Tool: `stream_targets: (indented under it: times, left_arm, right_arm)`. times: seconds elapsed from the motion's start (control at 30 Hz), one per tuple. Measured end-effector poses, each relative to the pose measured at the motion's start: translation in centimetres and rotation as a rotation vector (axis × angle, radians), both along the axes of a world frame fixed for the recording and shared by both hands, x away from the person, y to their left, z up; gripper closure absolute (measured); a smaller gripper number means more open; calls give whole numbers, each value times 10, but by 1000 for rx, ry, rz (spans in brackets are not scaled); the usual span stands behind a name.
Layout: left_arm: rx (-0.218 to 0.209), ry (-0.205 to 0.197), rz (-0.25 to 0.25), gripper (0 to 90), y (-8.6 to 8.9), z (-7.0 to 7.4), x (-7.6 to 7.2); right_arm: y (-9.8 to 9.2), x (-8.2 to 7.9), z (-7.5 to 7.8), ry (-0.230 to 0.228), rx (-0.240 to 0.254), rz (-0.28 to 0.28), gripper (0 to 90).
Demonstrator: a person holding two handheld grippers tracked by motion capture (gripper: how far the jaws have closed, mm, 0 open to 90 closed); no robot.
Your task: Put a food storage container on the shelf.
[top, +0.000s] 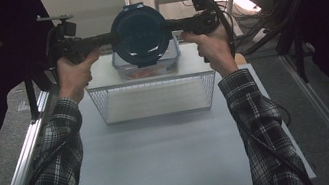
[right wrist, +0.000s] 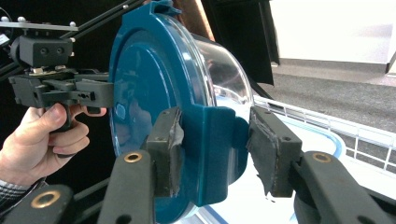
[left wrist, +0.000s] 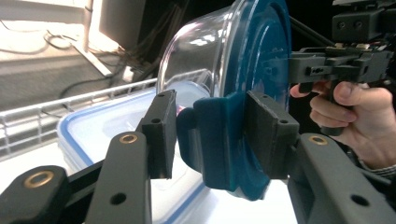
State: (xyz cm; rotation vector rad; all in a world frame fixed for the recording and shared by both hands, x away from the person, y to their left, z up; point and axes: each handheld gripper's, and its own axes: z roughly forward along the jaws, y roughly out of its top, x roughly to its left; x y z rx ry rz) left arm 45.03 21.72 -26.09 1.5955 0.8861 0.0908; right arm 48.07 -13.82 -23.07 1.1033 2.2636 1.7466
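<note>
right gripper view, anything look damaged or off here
Yes: the pads of the right claw look torn and ragged at the edges where they flank the teal clip of the round container lid.

no readable text, no labels, no brand marks, no numbers, no signs on anything in any view

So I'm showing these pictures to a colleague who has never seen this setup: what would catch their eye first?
Most striking is the round clear glass bowl with a dark blue lid, tipped on its side and held up in the air between two claws. The left claw and the right claw each clamp a blue latch tab on opposite sides. Below it sit a clear rectangular box with a blue-trimmed lid and a white wire basket on the white table.
</note>
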Motion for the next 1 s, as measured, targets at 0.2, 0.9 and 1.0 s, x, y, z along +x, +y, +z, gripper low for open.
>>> stream_targets:
  times: [0.2, 0.9, 1.0]
  left_arm:
    - [-11, -10, 15, 538, -1, -3, 2]
    - [95, -86, 211, 526, -8, 5, -18]
    - [86, -87, 175, 646, -2, 0, -31]
  right_arm:
    - [0, 0, 0, -8, -13, 0, 531]
    - [5, -10, -4, -100, -113, -124, 554]
    - [-3, -17, -2, -116, -107, -110, 649]
